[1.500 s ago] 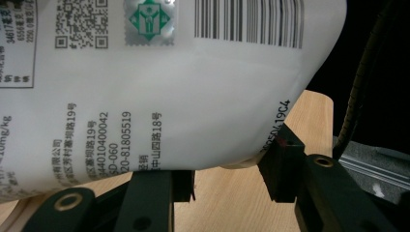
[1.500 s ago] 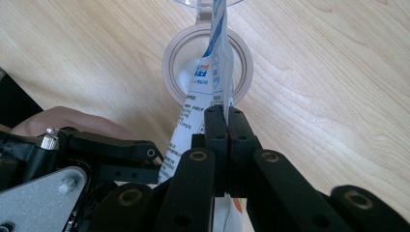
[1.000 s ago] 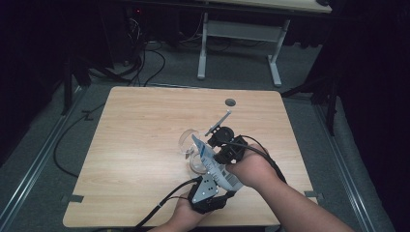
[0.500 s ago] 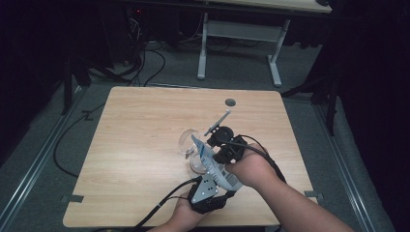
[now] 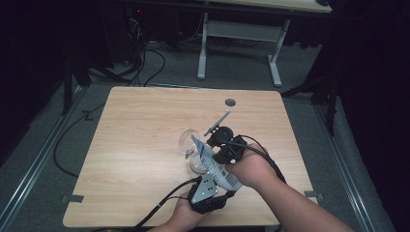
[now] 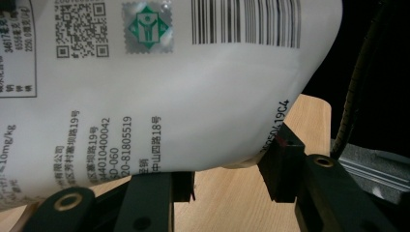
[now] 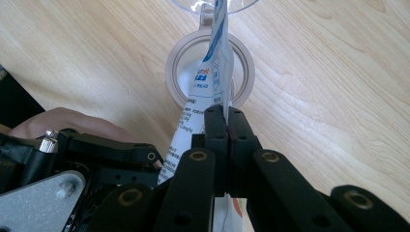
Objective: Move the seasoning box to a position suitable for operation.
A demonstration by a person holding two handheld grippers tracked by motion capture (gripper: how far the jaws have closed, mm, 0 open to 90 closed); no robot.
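With the left gripper point(image 6: 227, 169), low and left of centre in the high view, clamping the bulging lower end of the white pouch point(image 6: 193, 96): jaws standing about half spread, one pad tucked under the printed film at the lower left of the left gripper view, the other pressing its curved edge at the lower right. Moving rightward, pinching the flat sealed edge of the same pouch with the right gripper point(image 7: 226, 121), jaws pressed tight together with only the thin film between them, at the centre of the right gripper view. Holding the pouch tilted just above the pale ring-mouthed jar point(image 7: 241, 82), which is sitting on the wooden table point(image 5: 145, 125) at the upper centre of the right gripper view, with a clear glass piece point(image 7: 212, 5) just beyond it at the top edge. Judging by this, readying the pouch for opening or emptying into the jar. Next, probably calling for pulling the pinched seam away from the clamped body while steadying the lower end, aiming the mouth over the ring, and avoiding knocking the jar or spilling onto the table.
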